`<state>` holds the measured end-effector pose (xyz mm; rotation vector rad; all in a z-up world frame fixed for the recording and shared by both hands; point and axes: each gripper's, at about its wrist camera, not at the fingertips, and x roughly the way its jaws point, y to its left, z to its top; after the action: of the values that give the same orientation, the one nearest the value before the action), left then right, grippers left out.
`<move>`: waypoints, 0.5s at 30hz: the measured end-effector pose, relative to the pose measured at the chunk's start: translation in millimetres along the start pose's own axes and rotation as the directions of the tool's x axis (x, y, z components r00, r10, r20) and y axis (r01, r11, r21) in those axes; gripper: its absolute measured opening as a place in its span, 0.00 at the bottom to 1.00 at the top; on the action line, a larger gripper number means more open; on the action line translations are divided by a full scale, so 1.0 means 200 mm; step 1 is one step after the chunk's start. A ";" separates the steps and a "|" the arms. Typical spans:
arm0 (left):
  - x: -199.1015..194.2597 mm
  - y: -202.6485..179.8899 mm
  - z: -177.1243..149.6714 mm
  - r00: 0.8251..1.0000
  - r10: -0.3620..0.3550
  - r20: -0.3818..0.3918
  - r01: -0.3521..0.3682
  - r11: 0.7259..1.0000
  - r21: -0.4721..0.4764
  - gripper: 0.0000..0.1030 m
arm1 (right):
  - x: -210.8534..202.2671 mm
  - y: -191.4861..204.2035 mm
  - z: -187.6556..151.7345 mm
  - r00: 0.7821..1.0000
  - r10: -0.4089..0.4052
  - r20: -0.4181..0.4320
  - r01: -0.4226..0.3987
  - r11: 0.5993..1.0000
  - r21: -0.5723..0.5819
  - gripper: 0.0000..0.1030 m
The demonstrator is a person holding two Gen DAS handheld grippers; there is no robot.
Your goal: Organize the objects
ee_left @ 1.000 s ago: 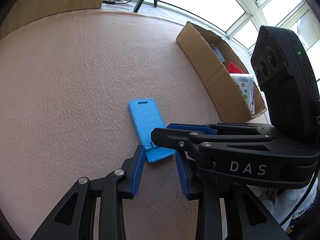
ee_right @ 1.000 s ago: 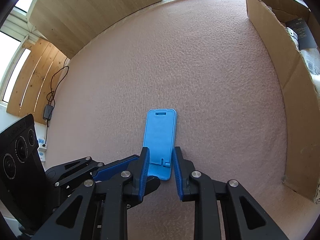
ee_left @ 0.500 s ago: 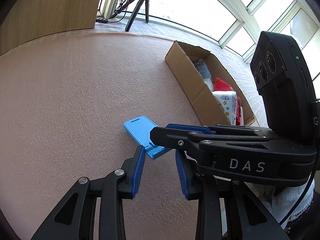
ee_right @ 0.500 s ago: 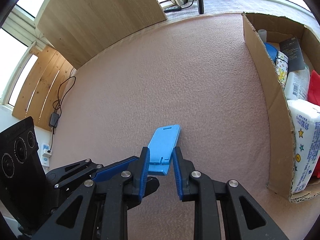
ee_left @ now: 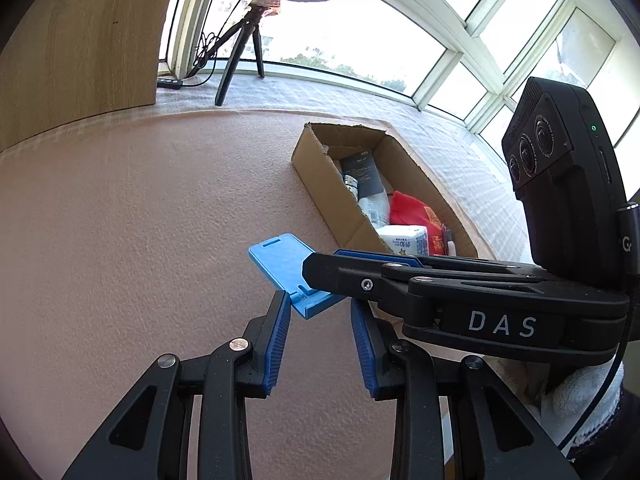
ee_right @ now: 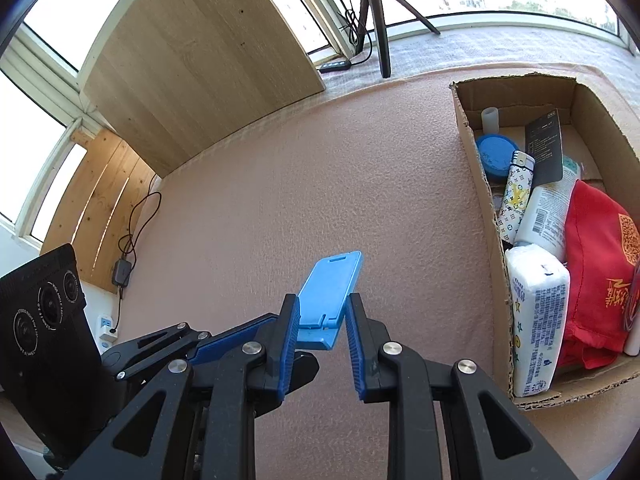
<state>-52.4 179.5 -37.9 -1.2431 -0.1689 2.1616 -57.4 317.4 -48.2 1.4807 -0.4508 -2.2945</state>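
Sorting looks nearly done: right tongs clamp the blue phone stand, lifted clear of the pink desk beside the already well-filled cardboard box, while left tongs hang apart, holding nothing.

"DAS" in white capitals on the black body of the right gripper, readable in the left wrist view; a lone "G" on the black camera unit mounted above it. White tissue pack in the cardboard box has blue print and stars, and the red pouch has gold characters plus a QR-like square, none of it legible. The slim patterned case carries a repeating "LV"-style monogram; the white bottle shows a barcode, digits unreadable.
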 end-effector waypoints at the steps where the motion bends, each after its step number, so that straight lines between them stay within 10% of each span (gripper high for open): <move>1: 0.00 -0.02 0.02 1.000 -0.004 0.004 0.004 1.000 0.011 0.32 | -0.02 -0.01 0.01 1.000 -0.002 0.011 0.002 1.000 0.001 0.21; 15: 0.24 -0.40 0.36 0.998 -0.059 0.032 0.054 0.989 0.140 0.32 | -0.31 -0.27 0.20 0.987 -0.071 0.145 0.067 0.997 0.032 0.21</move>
<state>-92.5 283.5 -1.0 -1.1085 -0.0665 2.1095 -78.4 398.1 -6.9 1.3665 -0.4802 -2.4717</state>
